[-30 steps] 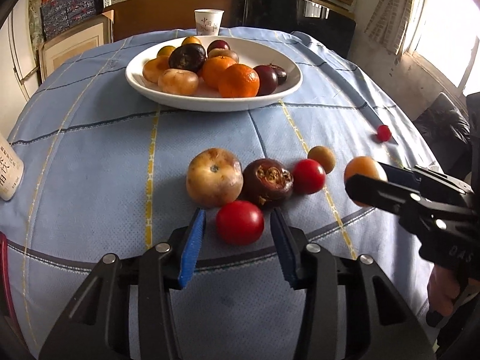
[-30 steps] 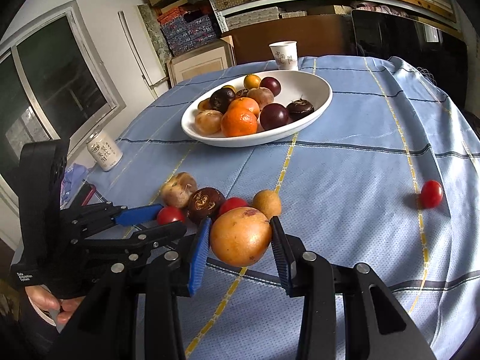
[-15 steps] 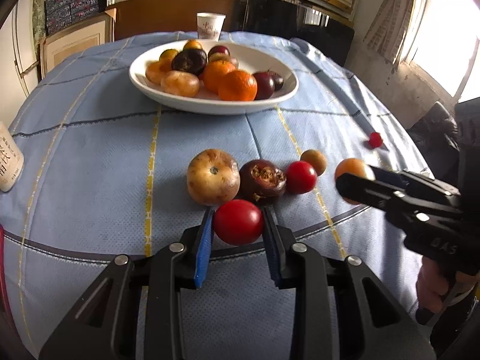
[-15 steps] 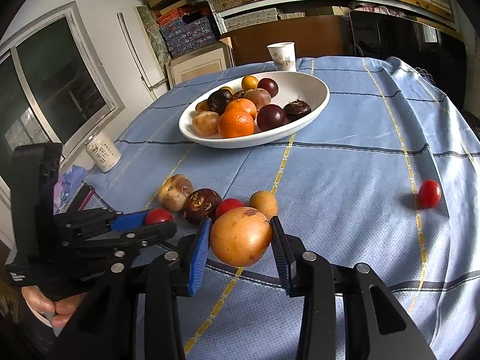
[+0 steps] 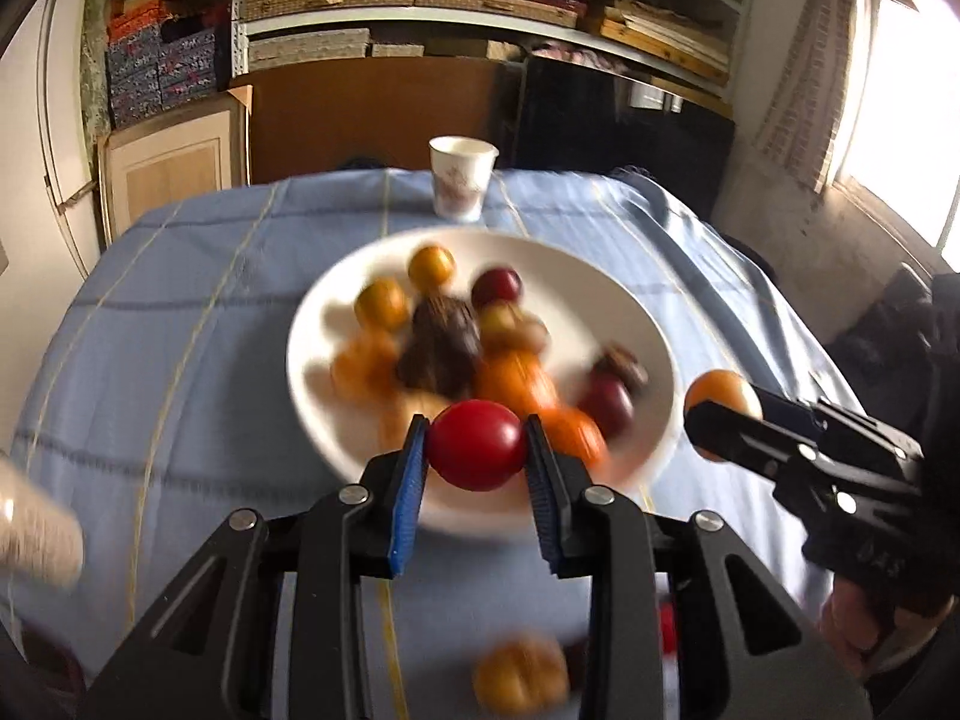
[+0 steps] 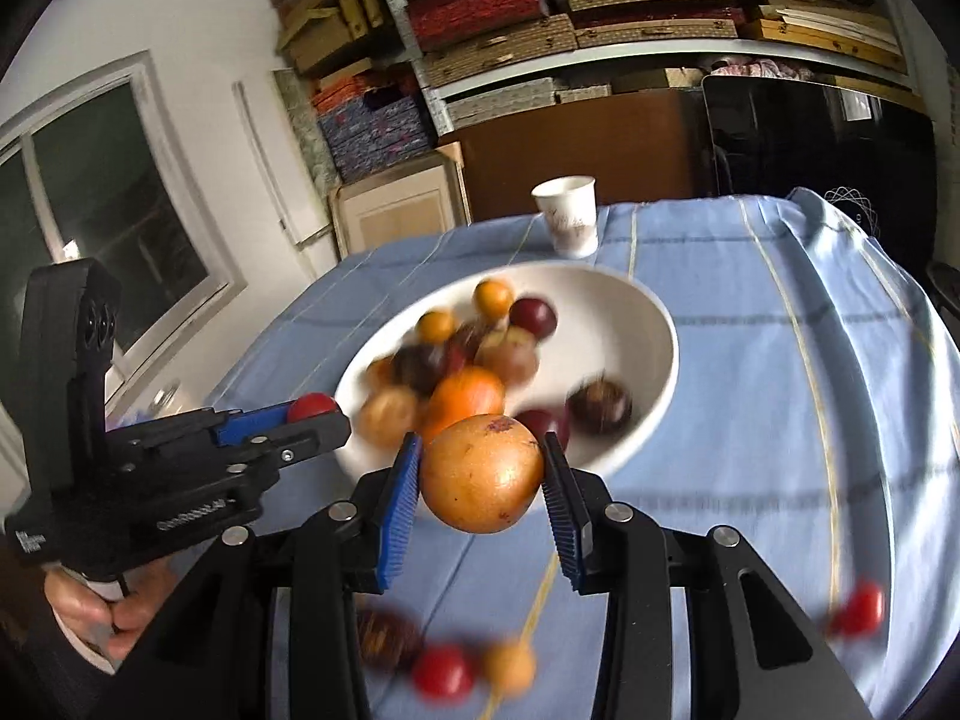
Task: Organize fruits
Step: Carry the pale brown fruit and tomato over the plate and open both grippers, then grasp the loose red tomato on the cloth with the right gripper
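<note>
I have a fruit in each gripper and both are in the air on the near side of the white bowl [image 5: 606,294], so I judge the step in hand to be the carry to the bowl. My left gripper [image 5: 477,447] pinches a red tomato [image 5: 476,444] between its blue pads [image 5: 410,492], the tomato hanging over the bowl's near rim. My right gripper [image 6: 480,474] is clamped on a larger golden-brown fruit [image 6: 482,473], also just short of the near rim, to the right of my left. The bowl already holds a heap of oranges, dark plums and yellow fruits toward its left and middle, with bare white on the far right. A few loose fruits [image 6: 444,669] lie blurred on the blue tablecloth [image 6: 750,360] below my grippers, and one red one [image 6: 858,600] sits apart at the near right. Next, I think, each fruit must be brought low over a free spot before the pads part, or it may roll off the heap. A paper cup [image 5: 462,186] stands beyond the bowl, out of the way.
</note>
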Tool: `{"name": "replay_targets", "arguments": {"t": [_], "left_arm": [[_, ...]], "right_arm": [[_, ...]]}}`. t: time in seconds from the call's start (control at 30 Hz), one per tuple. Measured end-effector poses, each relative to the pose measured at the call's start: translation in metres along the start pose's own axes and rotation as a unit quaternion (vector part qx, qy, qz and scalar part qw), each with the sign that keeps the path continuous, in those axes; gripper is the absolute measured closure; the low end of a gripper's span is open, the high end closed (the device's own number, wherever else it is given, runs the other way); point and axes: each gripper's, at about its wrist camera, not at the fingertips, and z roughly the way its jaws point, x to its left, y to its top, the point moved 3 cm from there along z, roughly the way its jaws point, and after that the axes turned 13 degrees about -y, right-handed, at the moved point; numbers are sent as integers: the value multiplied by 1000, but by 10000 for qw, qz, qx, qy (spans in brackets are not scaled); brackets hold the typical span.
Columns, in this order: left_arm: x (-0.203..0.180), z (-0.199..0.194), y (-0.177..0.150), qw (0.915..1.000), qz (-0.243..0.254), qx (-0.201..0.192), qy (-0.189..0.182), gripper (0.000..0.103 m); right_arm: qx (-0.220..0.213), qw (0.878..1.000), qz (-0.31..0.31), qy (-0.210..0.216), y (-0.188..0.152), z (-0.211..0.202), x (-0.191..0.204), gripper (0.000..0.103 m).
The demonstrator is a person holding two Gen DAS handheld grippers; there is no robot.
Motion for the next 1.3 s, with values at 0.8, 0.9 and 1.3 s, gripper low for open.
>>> {"name": "replay_targets", "arguments": {"t": [0.8,0.9,1.3], "left_arm": [[47,-71,-92,9856,-1394,-322,901,5],[46,-73,-97,9845,-1256,-313,1180,5],[40,-69,-99,9864,-1044,-139,1261,5]], "right_arm": [[317,9765,799,-1975,-57,-44,-148,42],[518,9783,757,-1859,-63,-36,-148,49],[898,9669,212,-2380,-75,-20,-141,61]]}}
